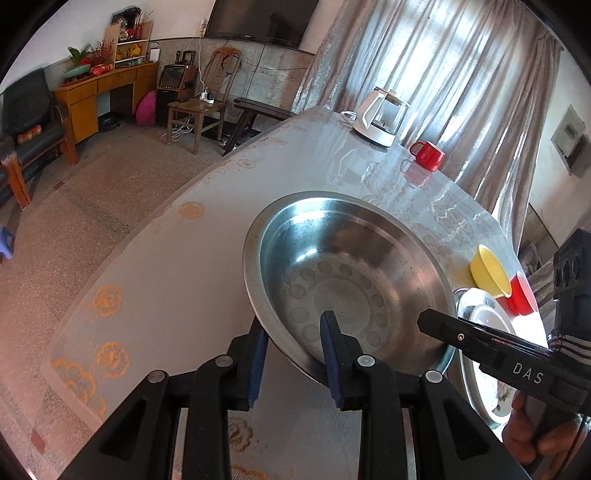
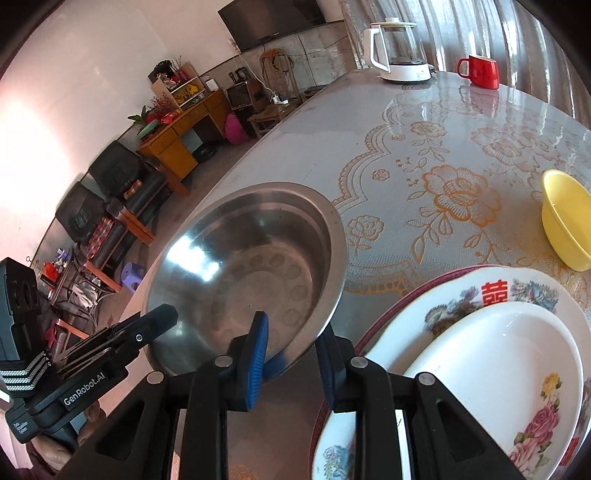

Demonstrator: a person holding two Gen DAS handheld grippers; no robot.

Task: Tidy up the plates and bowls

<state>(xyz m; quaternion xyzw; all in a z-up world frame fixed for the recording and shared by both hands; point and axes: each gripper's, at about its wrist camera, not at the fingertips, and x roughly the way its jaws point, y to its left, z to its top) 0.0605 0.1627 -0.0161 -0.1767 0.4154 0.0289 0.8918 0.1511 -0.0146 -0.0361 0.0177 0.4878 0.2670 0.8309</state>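
One steel basin (image 2: 251,273), two stacked plates (image 2: 498,354), one yellow bowl (image 2: 565,218), one red mug (image 2: 480,72), one kettle (image 2: 399,51), two tools (image 1: 295,347)

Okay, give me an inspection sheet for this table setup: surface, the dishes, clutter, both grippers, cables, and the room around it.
Surface: table under a glossy floral cover, reflecting the window light.
Job's things: steel bowl tilted, near rim off the table; yellow bowl; white dish nested on a floral plate; red bowl behind the yellow one.
Clutter: glass kettle, red mug at the far end.
Grippers: left gripper and right gripper each pinch the steel bowl's near rim.
Cables: white cord and power strip at the wooden chair.
Surroundings: curtains, wall television, wooden desk, dark armchairs.
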